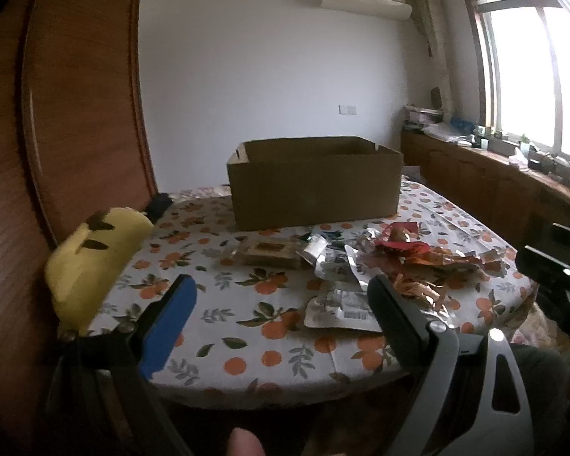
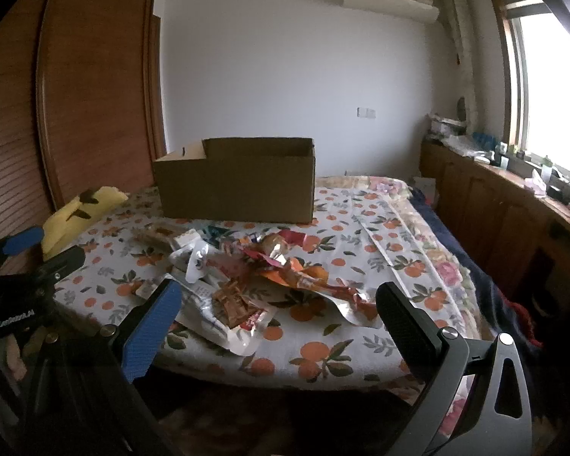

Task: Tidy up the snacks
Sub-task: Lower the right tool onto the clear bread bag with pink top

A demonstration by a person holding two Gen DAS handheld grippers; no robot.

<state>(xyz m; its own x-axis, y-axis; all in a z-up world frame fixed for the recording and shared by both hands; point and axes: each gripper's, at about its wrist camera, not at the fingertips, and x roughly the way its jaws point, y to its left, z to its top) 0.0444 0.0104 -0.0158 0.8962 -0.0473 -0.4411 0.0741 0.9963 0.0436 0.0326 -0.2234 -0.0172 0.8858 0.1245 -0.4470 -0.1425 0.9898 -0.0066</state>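
Observation:
A pile of snack packets (image 1: 383, 262) lies on the orange-print cloth, silver, red and orange wrappers mixed; it also shows in the right wrist view (image 2: 254, 277). An open cardboard box (image 1: 315, 182) stands behind the pile, also in the right wrist view (image 2: 239, 182). My left gripper (image 1: 281, 304) is open and empty, held above the near edge of the cloth, short of the pile. My right gripper (image 2: 281, 304) is open and empty, just in front of the pile. The left gripper appears at the left edge of the right wrist view (image 2: 38, 250).
A yellow plush pillow (image 1: 91, 262) lies at the cloth's left edge by a wooden wardrobe (image 1: 76, 114). A long wooden cabinet (image 2: 513, 205) with clutter runs under the window on the right. The cloth-covered surface (image 2: 391, 235) extends right of the box.

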